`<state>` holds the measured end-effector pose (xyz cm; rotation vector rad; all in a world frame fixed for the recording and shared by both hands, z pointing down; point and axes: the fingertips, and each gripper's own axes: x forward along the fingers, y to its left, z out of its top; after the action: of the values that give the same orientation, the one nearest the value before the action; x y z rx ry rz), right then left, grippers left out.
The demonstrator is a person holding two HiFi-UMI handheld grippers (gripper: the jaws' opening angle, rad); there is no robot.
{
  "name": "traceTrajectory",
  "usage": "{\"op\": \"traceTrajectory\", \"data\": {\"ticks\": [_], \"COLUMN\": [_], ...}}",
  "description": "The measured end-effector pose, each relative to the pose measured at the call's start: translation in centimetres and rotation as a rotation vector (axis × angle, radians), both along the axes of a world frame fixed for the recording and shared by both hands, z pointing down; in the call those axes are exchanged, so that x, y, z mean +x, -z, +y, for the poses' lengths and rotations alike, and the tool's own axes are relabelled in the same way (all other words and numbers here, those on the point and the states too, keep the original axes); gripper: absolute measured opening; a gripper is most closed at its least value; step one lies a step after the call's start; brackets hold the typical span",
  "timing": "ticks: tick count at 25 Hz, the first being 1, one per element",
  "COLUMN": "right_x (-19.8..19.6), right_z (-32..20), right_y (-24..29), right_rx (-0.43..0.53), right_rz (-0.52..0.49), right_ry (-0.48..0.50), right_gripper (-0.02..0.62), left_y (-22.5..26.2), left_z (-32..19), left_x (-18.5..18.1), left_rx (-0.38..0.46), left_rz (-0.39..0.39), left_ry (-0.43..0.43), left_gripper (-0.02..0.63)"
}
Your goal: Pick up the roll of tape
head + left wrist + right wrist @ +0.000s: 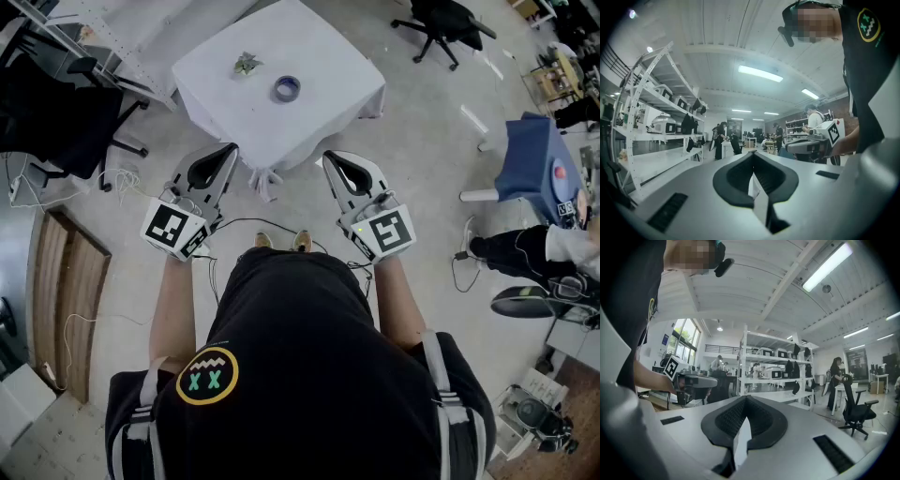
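Roll of tape (287, 89): bluish-purple ring, pale cloth showing through hollow core. Lies flat, hole facing up, on white-draped square table (319, 47). Position: middle stretch of tabletop, somewhat toward edge nearest camera wearer, resting free on cloth. Near it, to left and slightly farther back, small crumpled greenish-grey object (247, 64), the two not touching. Ring looks round and undistorted. Shown in head view only, small in frame; surface detail and any print too small to tell.
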<state>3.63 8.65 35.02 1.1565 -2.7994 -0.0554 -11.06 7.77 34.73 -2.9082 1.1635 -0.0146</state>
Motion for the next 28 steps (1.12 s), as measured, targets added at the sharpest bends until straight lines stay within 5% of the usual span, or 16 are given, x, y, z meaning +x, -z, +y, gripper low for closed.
{"op": "traceTrajectory", "data": {"ticks": [28], "right_x": [0.4], "right_z": [-1.2], "right_y": [-1.4], "right_rx": [-0.023], "right_rz": [0.0], "right_ry": [-0.013], "right_gripper": [0.02], "left_y": [-0.3], "left_z": [-0.5], "left_x": [0.4], "left_rx": [-0.008], "left_rz": [-0.013], "left_ry": [-0.003], "left_gripper": [0.017]}}
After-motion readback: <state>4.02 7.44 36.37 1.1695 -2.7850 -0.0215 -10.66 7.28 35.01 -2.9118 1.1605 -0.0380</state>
